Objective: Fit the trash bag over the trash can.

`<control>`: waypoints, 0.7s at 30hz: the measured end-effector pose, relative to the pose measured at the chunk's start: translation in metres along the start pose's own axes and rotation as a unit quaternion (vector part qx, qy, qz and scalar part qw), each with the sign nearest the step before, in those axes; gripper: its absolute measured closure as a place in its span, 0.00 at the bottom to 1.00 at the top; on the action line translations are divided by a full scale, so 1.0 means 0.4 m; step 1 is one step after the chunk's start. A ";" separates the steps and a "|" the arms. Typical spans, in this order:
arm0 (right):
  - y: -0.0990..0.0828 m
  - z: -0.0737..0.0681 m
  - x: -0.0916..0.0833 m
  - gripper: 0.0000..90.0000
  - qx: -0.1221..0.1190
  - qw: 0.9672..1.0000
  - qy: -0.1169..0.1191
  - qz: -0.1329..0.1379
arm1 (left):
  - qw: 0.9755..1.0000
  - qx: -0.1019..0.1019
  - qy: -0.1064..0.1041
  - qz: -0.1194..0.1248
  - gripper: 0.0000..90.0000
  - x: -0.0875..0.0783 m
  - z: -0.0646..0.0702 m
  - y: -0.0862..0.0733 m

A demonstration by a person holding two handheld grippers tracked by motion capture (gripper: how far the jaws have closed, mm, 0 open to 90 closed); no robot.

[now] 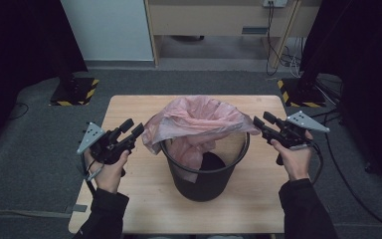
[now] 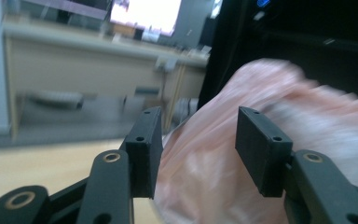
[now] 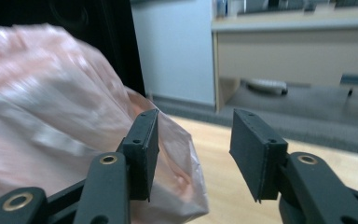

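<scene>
Two hand-held grippers, the left hand-held gripper point(image 1: 131, 129) and the right hand-held gripper point(image 1: 262, 123), stand released beside the pink bag point(image 1: 199, 115) draped on the black bin point(image 1: 206, 172), center frame on the tabletop point(image 1: 129, 199). We fear a pull from one side only could slip the bag off the rim or tip the bin.

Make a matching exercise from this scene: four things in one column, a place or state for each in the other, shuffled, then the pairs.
1. pink plastic bag
2. black mesh bin
3. left gripper
4. right gripper

A. stands on the wooden table
B. open, at the bag's left side
C. bunched over the bin's rim
D. open, at the bag's right side

Pairs: 1-C, 2-A, 3-B, 4-D
</scene>
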State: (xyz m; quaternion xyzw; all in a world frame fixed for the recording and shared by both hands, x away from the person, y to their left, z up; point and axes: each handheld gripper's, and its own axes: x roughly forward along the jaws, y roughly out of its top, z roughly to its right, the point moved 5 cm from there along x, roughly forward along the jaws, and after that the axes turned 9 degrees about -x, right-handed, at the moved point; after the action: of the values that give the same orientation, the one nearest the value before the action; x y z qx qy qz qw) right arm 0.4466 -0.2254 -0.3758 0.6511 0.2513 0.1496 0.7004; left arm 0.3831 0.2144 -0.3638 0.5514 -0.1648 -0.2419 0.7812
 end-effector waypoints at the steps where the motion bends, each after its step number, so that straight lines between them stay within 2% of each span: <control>1: 0.012 -0.001 -0.013 0.54 -0.003 1.000 0.000 0.013 | 1.000 0.000 -0.005 0.004 0.54 -0.008 0.007 0.002; 4: 0.034 -0.012 -0.040 0.53 -0.011 0.999 0.009 0.038 | 1.000 0.004 -0.027 0.011 0.53 -0.039 0.033 -0.002; 8: 0.055 -0.034 -0.076 0.53 -0.026 0.997 0.030 0.065 | 0.999 0.016 -0.042 -0.017 0.51 -0.062 0.067 -0.031; 11: 0.054 -0.061 -0.098 0.54 -0.034 0.996 0.052 0.067 | 0.998 0.015 -0.052 -0.032 0.50 -0.069 0.089 -0.054; 15: 0.046 -0.088 -0.113 0.52 -0.041 0.995 0.069 0.067 | 0.997 0.026 -0.059 -0.049 0.48 -0.068 0.107 -0.076; 21: 0.042 -0.103 -0.111 0.52 -0.040 0.993 0.091 0.067 | 0.995 0.024 -0.064 -0.071 0.47 -0.059 0.115 -0.117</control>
State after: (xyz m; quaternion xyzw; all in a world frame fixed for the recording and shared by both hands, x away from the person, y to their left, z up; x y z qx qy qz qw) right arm 0.3893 -0.2127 -0.3534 0.6215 0.2638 0.2644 0.6886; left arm 0.3304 0.1789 -0.3920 0.5639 -0.1806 -0.3274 0.7363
